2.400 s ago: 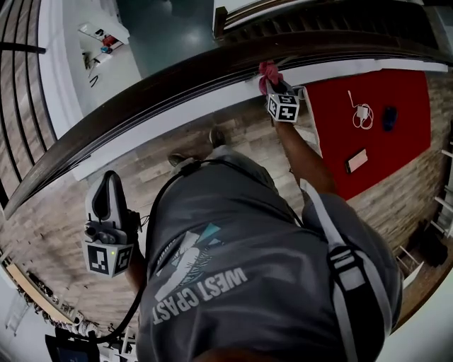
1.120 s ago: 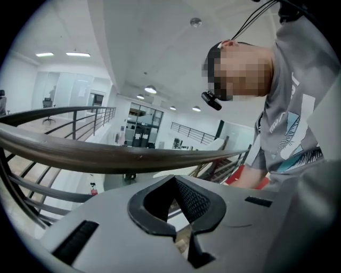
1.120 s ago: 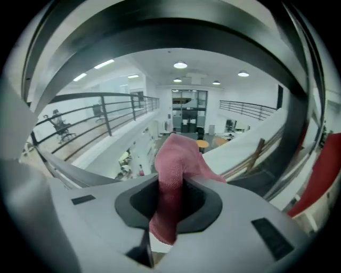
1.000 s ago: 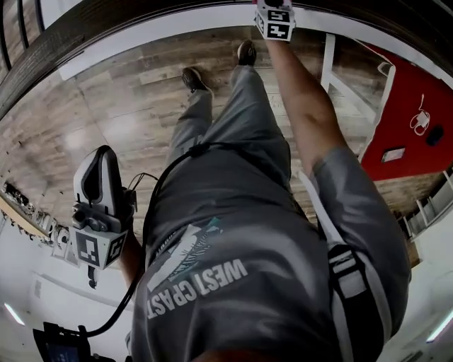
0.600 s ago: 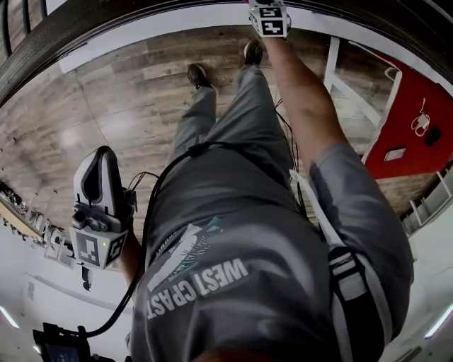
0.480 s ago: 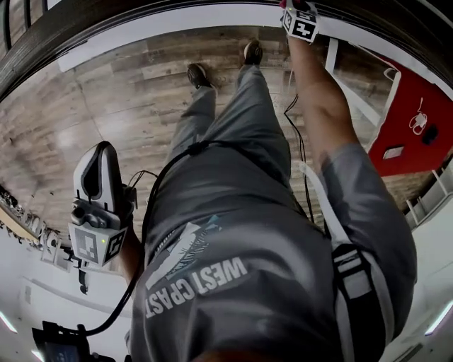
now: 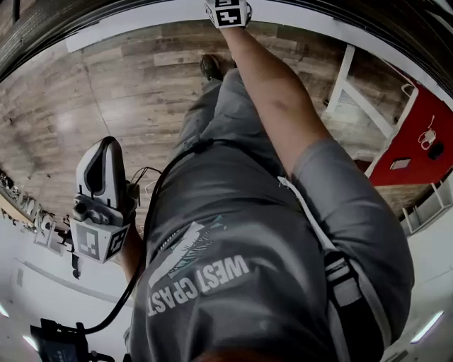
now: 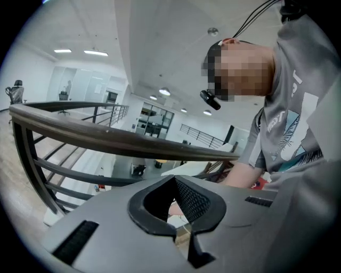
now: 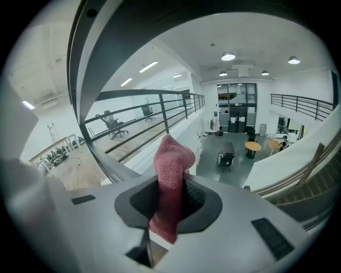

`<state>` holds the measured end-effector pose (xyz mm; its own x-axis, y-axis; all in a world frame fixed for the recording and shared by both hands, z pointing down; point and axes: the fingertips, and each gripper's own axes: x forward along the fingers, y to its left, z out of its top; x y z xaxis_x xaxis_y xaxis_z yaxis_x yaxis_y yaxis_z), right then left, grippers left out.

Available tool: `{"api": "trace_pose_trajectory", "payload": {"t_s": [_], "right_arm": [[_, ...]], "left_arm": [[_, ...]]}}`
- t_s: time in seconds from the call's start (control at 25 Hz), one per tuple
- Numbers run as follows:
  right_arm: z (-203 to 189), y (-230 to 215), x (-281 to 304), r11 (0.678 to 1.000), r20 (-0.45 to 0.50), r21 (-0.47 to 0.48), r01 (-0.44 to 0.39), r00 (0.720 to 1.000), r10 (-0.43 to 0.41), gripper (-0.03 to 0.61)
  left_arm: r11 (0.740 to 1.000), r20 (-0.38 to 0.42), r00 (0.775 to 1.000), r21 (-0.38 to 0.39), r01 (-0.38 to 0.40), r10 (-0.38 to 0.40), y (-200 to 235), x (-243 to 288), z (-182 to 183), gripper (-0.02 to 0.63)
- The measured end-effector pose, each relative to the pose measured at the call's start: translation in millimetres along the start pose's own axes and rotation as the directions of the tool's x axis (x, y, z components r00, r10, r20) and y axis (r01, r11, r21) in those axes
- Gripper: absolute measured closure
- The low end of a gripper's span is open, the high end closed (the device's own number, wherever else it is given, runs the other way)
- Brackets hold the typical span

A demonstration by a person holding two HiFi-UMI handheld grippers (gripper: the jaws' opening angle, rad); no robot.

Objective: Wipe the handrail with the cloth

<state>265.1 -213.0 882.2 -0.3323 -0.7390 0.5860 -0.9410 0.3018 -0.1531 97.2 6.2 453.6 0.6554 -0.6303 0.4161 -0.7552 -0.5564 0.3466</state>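
Since half a second earlier the right gripper [image 7: 228,12] had slid leftward along the top edge of the head view, the arm reaching farther across the body, while the left gripper [image 7: 99,205] had stayed low at the person's side. In its own view the right gripper [image 9: 169,205] was clamped on the red cloth [image 9: 170,176], which stood up out of the jaws with its folded tip just beside the dark handrail [image 9: 101,159] (whether it actually pressed on the wood could not be told, since the head view cut off the contact). The left gripper [image 8: 178,205] had its jaws drawn together on nothing and pointed along the handrail [image 8: 106,139] without touching it. The step in hand looked like a wiping stroke already under way along the rail, with much of the curved handrail [image 7: 42,21] to the left probably not yet reached. The next move would call for keeping the cloth pressed to the rail's top and following its curve, likely with a step sideways, as the arm seemed near full stretch.
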Motion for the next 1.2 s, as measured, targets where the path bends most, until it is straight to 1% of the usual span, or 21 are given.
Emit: {"api": "trace_pose_trajectory", "payload": {"t_s": [0.08, 0.12, 0.16, 0.24, 0.32, 0.36, 0.44, 0.48, 0.52, 0.56, 0.6, 0.68, 0.72, 0.76, 0.84, 0.92, 1.0, 1.04, 1.08, 1.12, 1.2], "right_arm": [[1.9, 2.2, -7.8, 0.997, -0.002, -0.065, -0.044, 0.999, 0.044, 0.525], [-1.8, -9.0, -18.7, 0.994, -0.013, -0.101, -0.045, 0.999, 0.044, 0.525], [-8.9, -29.9, -31.6, 0.993, -0.022, -0.12, -0.021, 1.0, 0.018, 0.525], [-34.9, -96.8, -56.8, 0.992, -0.04, -0.097, 0.086, 0.995, -0.09, 0.525], [-61.1, -170.1, -84.3, 0.976, -0.08, -0.039, 0.215, 0.973, -0.218, 0.525], [-63.8, -195.8, -98.3, 0.964, -0.097, -0.011, 0.267, 0.959, -0.267, 0.525], [-62.8, -218.7, -108.9, 0.94, -0.107, 0.036, 0.34, 0.936, -0.334, 0.525], [-60.5, -215.7, -106.1, 0.93, -0.101, 0.058, 0.363, 0.929, -0.356, 0.525], [-54.5, -201.9, -99.5, 0.927, -0.089, 0.078, 0.366, 0.929, -0.359, 0.525], [-45.6, -177.2, -88.1, 0.937, -0.069, 0.083, 0.339, 0.94, -0.334, 0.525], [-35.0, -143.0, -71.5, 0.957, -0.046, 0.068, 0.281, 0.96, -0.278, 0.525], [-11.9, -62.2, -32.5, 0.993, -0.015, 0.008, 0.121, 0.993, -0.121, 0.525], [-2.1, -26.0, -15.8, 0.998, -0.012, -0.015, 0.053, 0.998, -0.054, 0.525], [5.1, 2.6, -3.3, 1.0, -0.015, -0.028, 0.008, 1.0, -0.008, 0.525], [17.3, 37.8, 5.1, 0.999, -0.015, -0.046, -0.022, 1.0, 0.021, 0.525], [25.4, 56.6, 1.8, 0.994, 0.015, -0.109, -0.023, 1.0, 0.025, 0.525], [14.4, 58.5, 3.3, 0.98, 0.068, -0.201, -0.005, 0.997, 0.019, 0.525], [4.9, 47.9, 2.5, 0.975, 0.094, -0.221, 0.035, 0.995, -0.014, 0.525], [-6.9, 30.0, -0.5, 0.972, 0.116, -0.211, 0.101, 0.99, -0.077, 0.525], [-20.4, 8.1, -3.8, 0.966, 0.131, -0.179, 0.185, 0.978, -0.163, 0.525], [-31.9, -20.0, -7.7, 0.932, 0.159, -0.09, 0.352, 0.929, -0.335, 0.525]], "left_arm": [[1.0, -0.019, 1.0, -0.006, 0.02, -0.02, -8.0, 6.1, -5.8, 0.609], [1.0, -0.022, 0.999, -0.011, 0.027, -0.027, -10.6, 8.4, -5.7, 0.609], [1.0, -0.014, 0.999, -0.011, 0.03, -0.03, -10.9, 10.2, -3.0, 0.609], [1.0, 0.019, 0.999, 0.004, 0.03, -0.03, -9.5, 17.5, 10.0, 0.609], [0.999, 0.046, 0.999, 0.015, 0.028, -0.029, -11.1, 28.8, 23.5, 0.609], [1.0, 0.051, 0.999, 0.015, 0.017, -0.018, -9.3, 27.6, 22.0, 0.609], [1.0, 0.055, 0.998, 0.011, -0.007, 0.006, -5.1, 23.9, 16.6, 0.609], [1.0, 0.056, 0.998, 0.008, -0.013, 0.013, -4.5, 23.5, 15.7, 0.609], [1.0, 0.054, 0.998, 0.006, -0.019, 0.019, -4.2, 22.3, 14.9, 0.609], [1.0, 0.05, 0.998, 0.005, -0.024, 0.024, -3.3, 19.7, 14.0, 0.609], [1.0, 0.047, 0.998, 0.005, -0.03, 0.029, -1.6, 15.9, 12.8, 0.609], [0.999, 0.043, 0.998, 0.005, -0.043, 0.043, 3.7, 5.4, 10.6, 0.609], [0.999, 0.045, 0.998, 0.007, -0.049, 0.049, 5.7, -1.0, 9.7, 0.609], [0.998, 0.048, 0.997, 0.014, -0.054, 0.053, 6.7, -8.0, 9.4, 0.609], [0.998, 0.062, 0.997, 0.044, -0.044, 0.042, 12.0, -21.1, 9.9, 0.609], [0.997, 0.086, 0.996, 0.081, -0.009, 0.002, 39.3, -23.5, 9.1, 0.609], [0.994, 0.121, 0.992, 0.111, 0.013, -0.026, 96.9, -22.0, -3.1, 0.609], [0.992, 0.137, 0.99, 0.128, 0.016, -0.034, 129.4, -22.5, -11.4, 0.609], [0.989, 0.154, 0.987, 0.148, 0.022, -0.045, 159.0, -20.6, -14.1, 0.609], [0.986, 0.171, 0.984, 0.165, 0.025, -0.053, 187.4, -18.6, -13.1, 0.609], [0.984, 0.2, 0.979, 0.178, 0.011, -0.047, 248.5, -25.0, -16.3, 0.609]]}}
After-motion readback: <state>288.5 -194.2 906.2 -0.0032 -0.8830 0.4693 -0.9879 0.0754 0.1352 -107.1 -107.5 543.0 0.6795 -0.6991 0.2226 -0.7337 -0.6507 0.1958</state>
